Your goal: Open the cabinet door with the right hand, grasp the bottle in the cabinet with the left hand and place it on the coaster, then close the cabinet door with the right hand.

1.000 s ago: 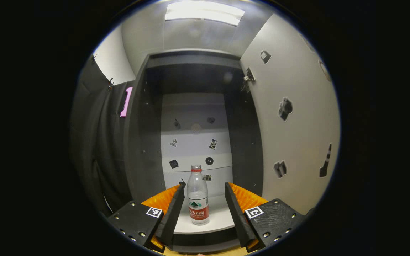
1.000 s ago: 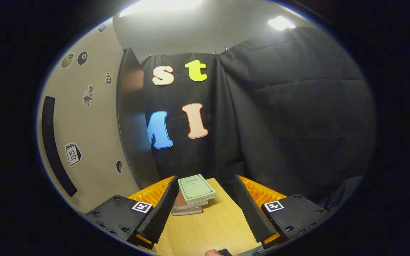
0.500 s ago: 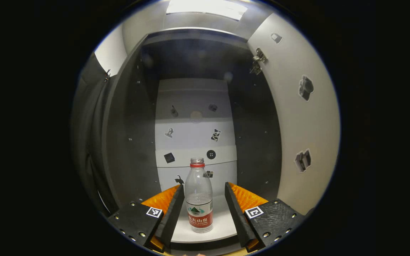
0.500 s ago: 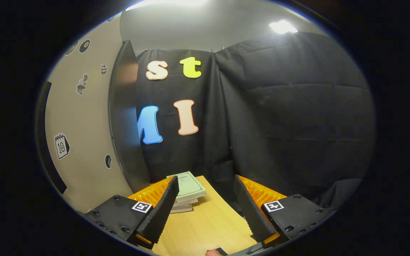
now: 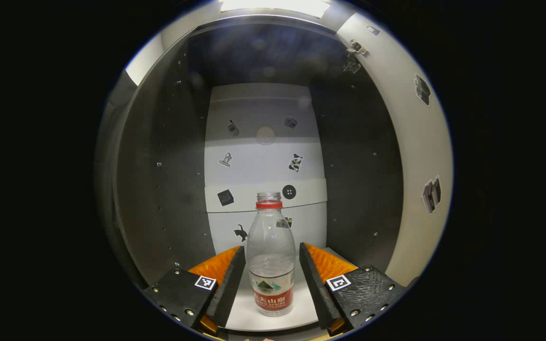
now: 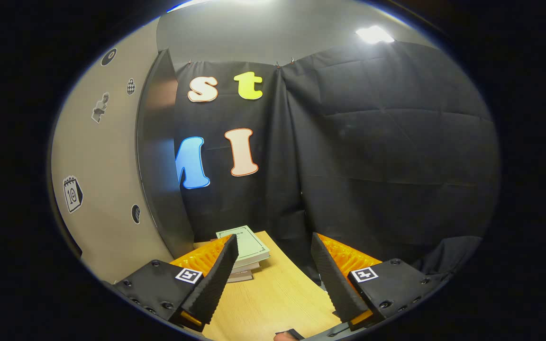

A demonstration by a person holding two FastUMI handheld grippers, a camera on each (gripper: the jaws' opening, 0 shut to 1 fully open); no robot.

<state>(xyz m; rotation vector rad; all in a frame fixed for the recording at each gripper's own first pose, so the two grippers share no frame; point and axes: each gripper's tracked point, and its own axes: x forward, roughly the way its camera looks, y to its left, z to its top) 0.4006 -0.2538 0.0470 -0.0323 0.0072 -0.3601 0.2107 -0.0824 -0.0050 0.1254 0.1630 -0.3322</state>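
The cabinet door (image 5: 420,142) is being left wide open. The bottle (image 5: 271,258) is being kept upright near the front edge of the cabinet shelf (image 5: 249,317), between the open fingers of the left hand-held gripper (image 5: 268,279), not yet touched. The right hand-held gripper (image 6: 273,279) is being held open above the tabletop (image 6: 273,308), beside some books (image 6: 247,251). The grasping step is being done; next, the fingers are likely to be closed on the bottle.

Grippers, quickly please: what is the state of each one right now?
Left gripper: open, one finger on each side of the bottle, not pressing it.
Right gripper: open, holding nothing, above the wooden table.
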